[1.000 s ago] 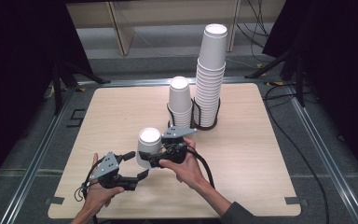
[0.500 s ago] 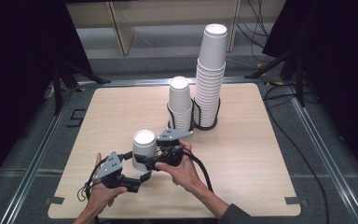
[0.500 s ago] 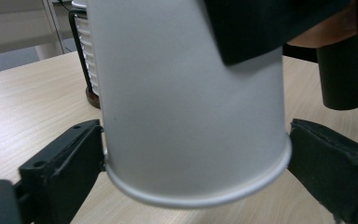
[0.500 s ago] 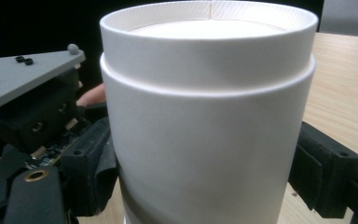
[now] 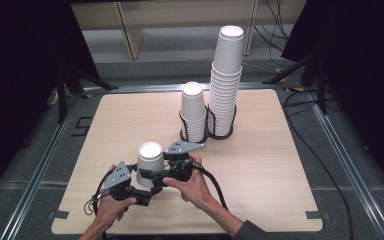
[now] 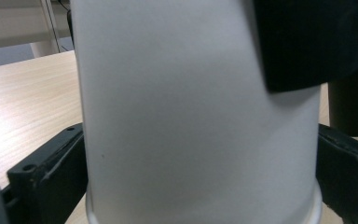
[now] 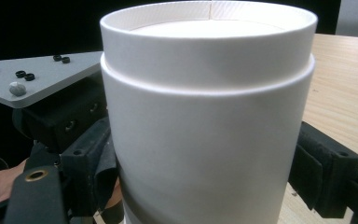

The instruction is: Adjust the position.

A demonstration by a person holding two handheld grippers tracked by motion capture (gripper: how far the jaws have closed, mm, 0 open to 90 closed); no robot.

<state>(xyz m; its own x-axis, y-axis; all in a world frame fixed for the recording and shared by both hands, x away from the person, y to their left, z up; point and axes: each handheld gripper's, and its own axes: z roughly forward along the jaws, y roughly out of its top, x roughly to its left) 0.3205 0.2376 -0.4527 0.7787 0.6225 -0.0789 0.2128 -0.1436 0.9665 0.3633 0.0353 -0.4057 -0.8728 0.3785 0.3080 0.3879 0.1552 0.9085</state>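
Cup lower centre of frame, upside down: left gripper jaws just opened around it; right gripper clamps it (keep upright, lift straight).

two stacks of white paper cups stand in black wire holders at upper centre of the wooden surface: a short stack touching a tall stack on its right. black cables trail at right.
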